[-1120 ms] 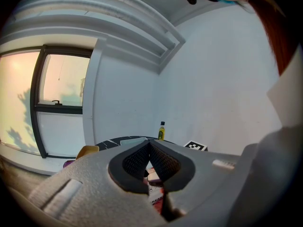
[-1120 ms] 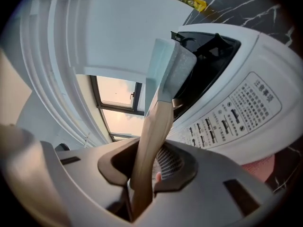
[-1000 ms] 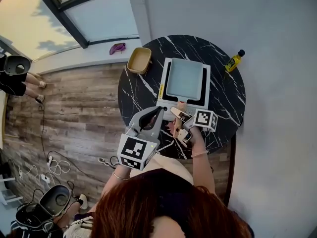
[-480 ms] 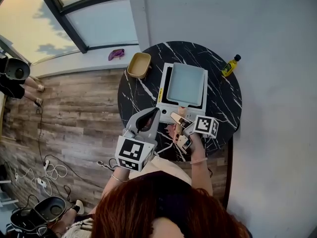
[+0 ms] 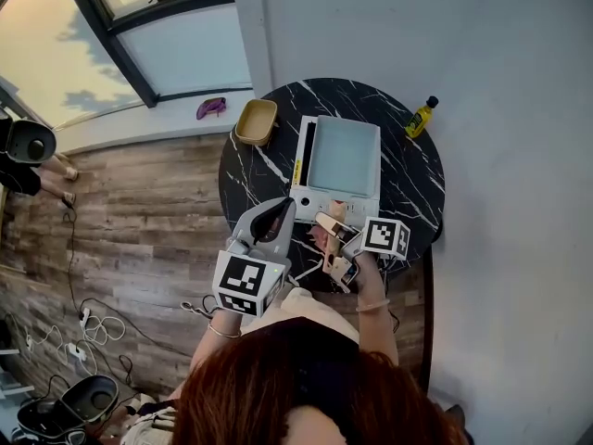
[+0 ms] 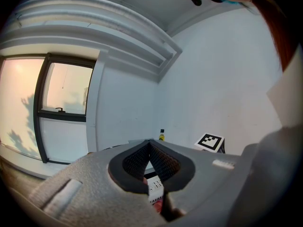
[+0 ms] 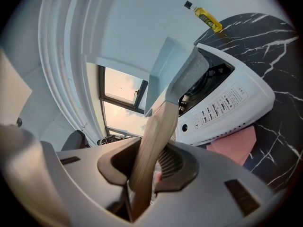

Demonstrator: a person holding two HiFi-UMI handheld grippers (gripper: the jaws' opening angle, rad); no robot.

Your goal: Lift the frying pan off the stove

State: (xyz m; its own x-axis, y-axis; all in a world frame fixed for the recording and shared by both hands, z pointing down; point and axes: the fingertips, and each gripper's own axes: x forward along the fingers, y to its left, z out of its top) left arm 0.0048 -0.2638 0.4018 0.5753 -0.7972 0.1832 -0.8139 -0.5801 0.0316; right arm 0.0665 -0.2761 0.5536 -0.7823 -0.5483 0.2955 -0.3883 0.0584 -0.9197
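Observation:
The square pale-blue frying pan [image 5: 344, 154] hangs tilted just above the white stove [image 5: 334, 204], with the burner showing under it [image 7: 208, 77]. Its wooden handle [image 7: 154, 131] runs back between the jaws of my right gripper [image 5: 329, 226], which is shut on it. In the right gripper view the pan [image 7: 165, 70] rises up and left from the stove [image 7: 236, 103]. My left gripper [image 5: 288, 203] hovers left of the handle over the table's near edge. It is shut, with its tips meeting [image 6: 149, 142] and nothing held.
The stove stands on a round black marble table [image 5: 412, 184]. A yellow oil bottle [image 5: 419, 117] is at the far right rim, a tan bowl [image 5: 257, 121] at the far left rim. A pink cloth [image 7: 234, 143] lies before the stove. A grey wall stands behind, wood floor with cables at left.
The right gripper has risen with the handle, and the pan has come up off the stove and shifted right, baring the burner's left side. The left gripper has drifted slightly upward.

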